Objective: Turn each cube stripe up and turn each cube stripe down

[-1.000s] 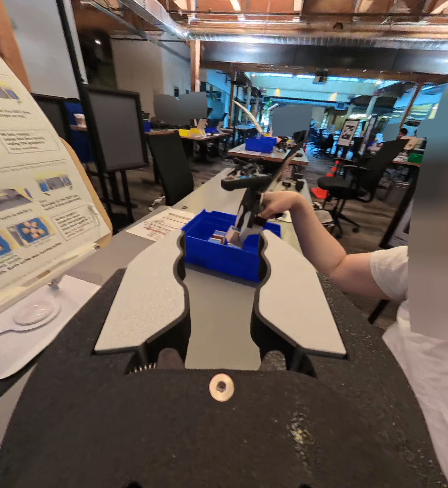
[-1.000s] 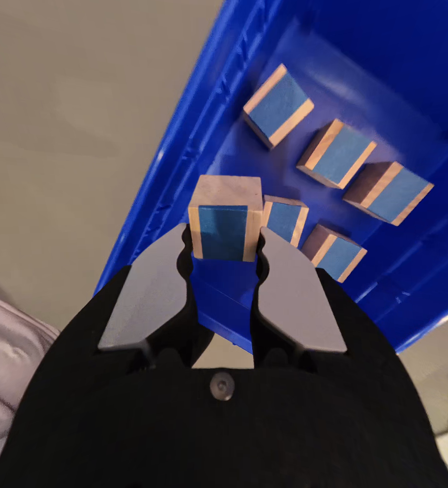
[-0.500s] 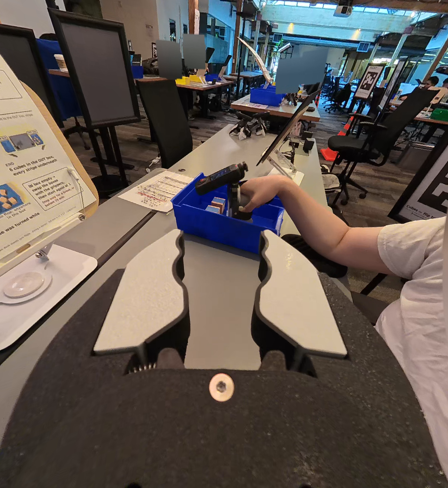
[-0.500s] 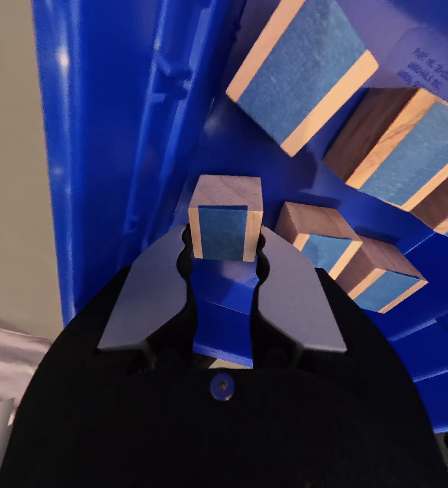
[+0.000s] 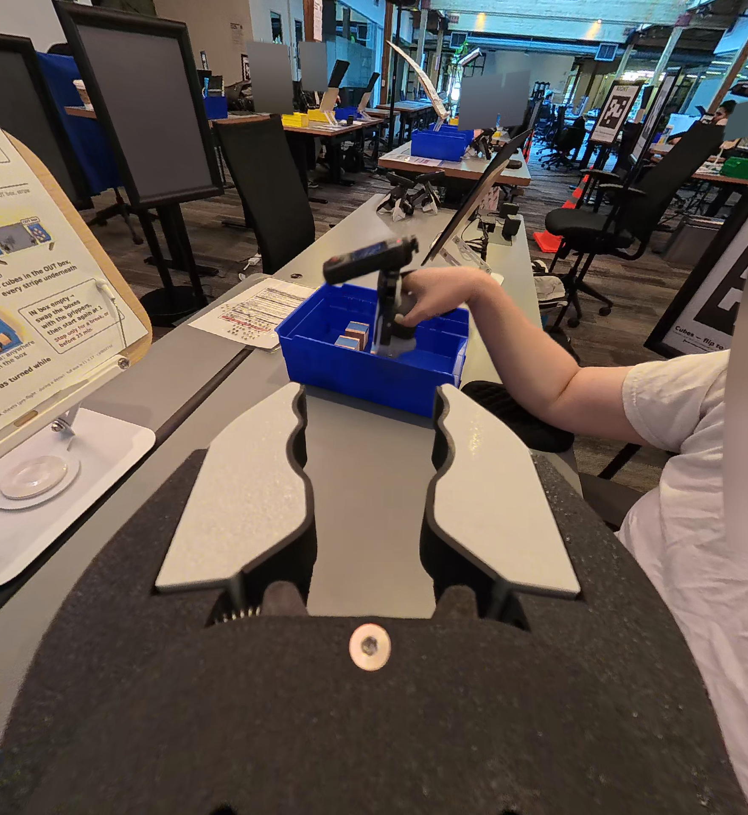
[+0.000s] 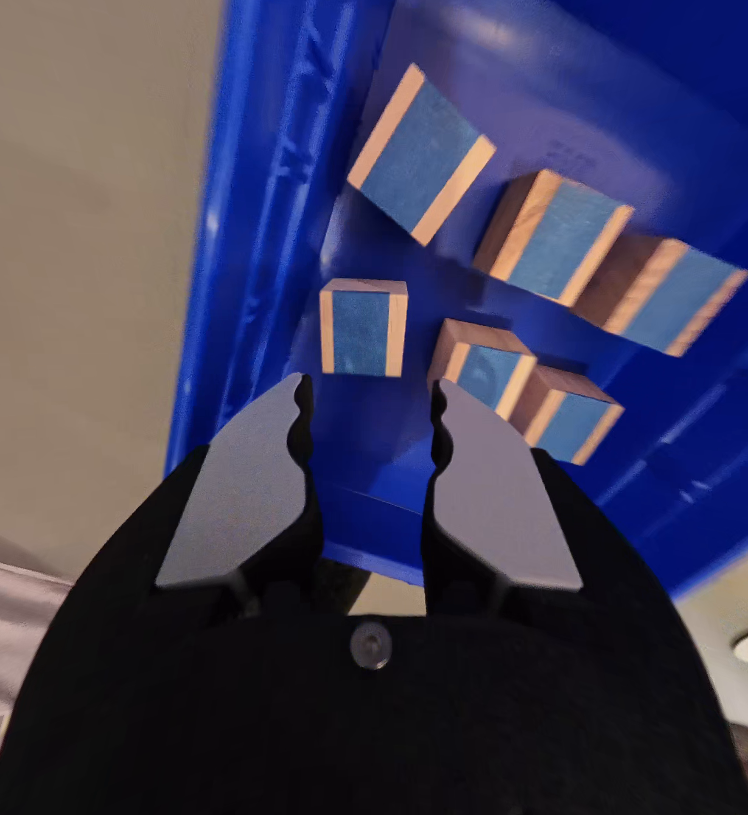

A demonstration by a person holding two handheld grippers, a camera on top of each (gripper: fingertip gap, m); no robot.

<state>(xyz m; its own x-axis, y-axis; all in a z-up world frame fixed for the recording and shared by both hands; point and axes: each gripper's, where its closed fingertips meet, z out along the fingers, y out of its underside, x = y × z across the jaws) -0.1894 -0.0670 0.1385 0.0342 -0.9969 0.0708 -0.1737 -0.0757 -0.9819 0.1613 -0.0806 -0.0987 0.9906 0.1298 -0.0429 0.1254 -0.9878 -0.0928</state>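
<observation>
Cubes [image 5: 354,335] are sitting in the blue bin [image 5: 363,375] straight ahead of the idle left gripper [image 5: 370,434], gaping and empty. From the right gripper [image 6: 370,388], spread wide and holding nothing, the nearest cube [image 6: 363,328] is lying just beyond the fingertips, stripe facing the camera.

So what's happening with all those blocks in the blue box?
A person holds a gripper in each hand. The right gripper is over the blue bin, jaws open, with one striped cube just beyond its tips. Six cubes lie in the bin, blue stripes showing. The left gripper is open and empty, back over the grey table.
</observation>
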